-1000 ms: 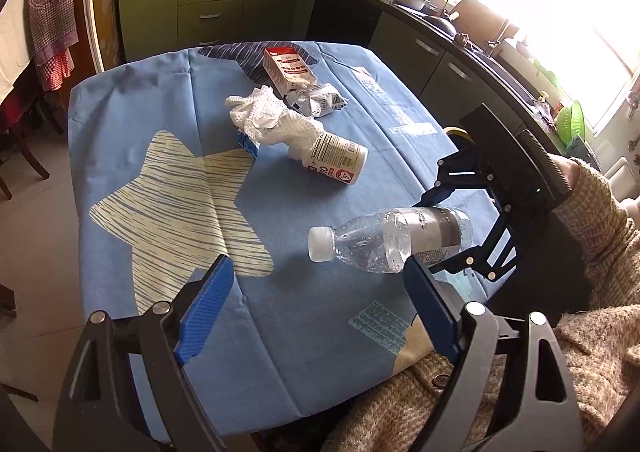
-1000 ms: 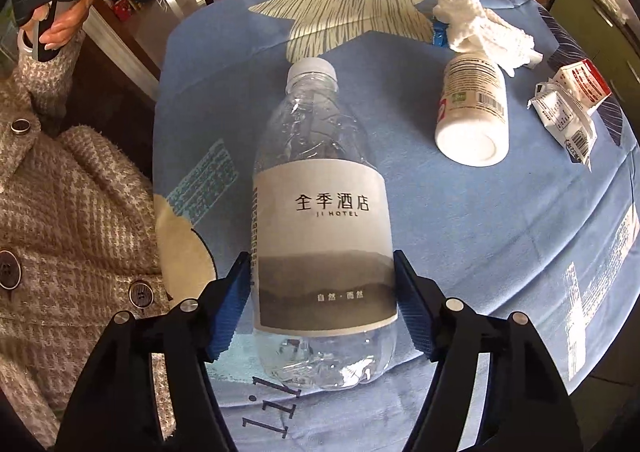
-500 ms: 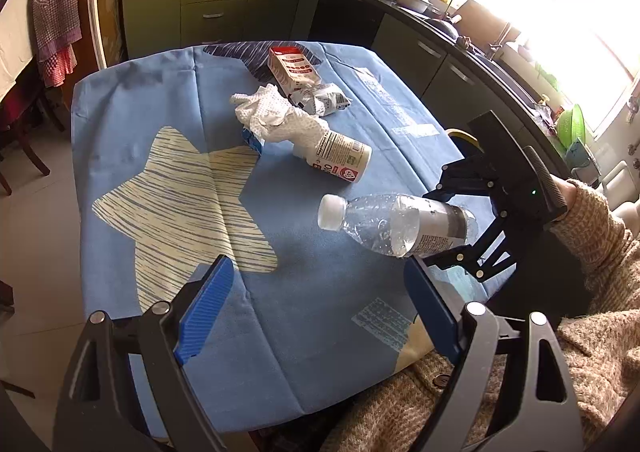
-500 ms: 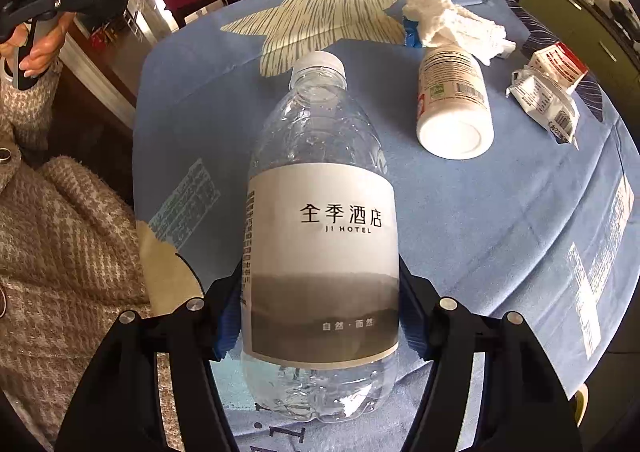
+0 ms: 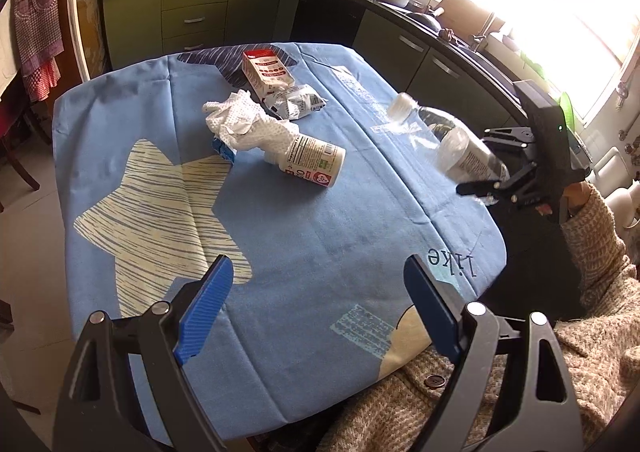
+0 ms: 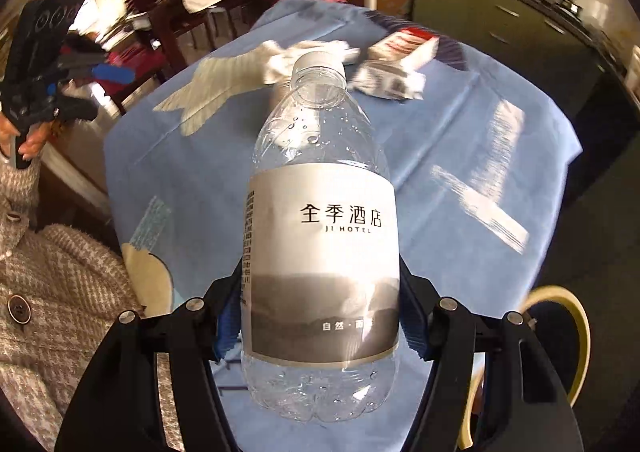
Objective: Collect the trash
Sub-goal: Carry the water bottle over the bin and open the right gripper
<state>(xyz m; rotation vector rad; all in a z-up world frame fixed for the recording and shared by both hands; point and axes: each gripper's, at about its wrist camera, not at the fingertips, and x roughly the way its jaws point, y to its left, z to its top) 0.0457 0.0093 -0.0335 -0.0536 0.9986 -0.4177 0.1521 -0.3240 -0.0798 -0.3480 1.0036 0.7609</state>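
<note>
Left wrist view: the left gripper (image 5: 316, 312) hovers over the near edge of the table (image 5: 320, 220), which is covered by a blue cloth with a pale star print. Its jaws stand wide apart with nothing between the blue pads (image 5: 206, 310). On the far half of the cloth lie a crumpled white tissue (image 5: 240, 120), a white pill bottle (image 5: 314, 160) on its side touching the tissue, a crushed wrapper (image 5: 298, 105) and a red-and-white carton (image 5: 266, 70) just beyond it. At the right edge of the table the right gripper (image 5: 494, 162) grips a clear plastic water bottle (image 5: 452, 142), lifted off the cloth and tilted, cap pointing away toward the far side. A knitted sleeve (image 5: 592, 236) reaches in from the right.

Right wrist view: the right gripper (image 6: 320, 316) is clamped on the water bottle (image 6: 320, 220), its pads pressing the lower part of the label on both sides. The bottle is clear of the table, cap end far from the camera. The background is motion-blurred; tissue (image 6: 280, 56) and carton (image 6: 404, 46) lie beyond the cap. The left gripper (image 6: 76, 88) appears at far left, held by a hand (image 6: 24, 136). A yellow-rimmed object (image 6: 576, 332) sits below the table edge at right; what it is cannot be told.
</note>
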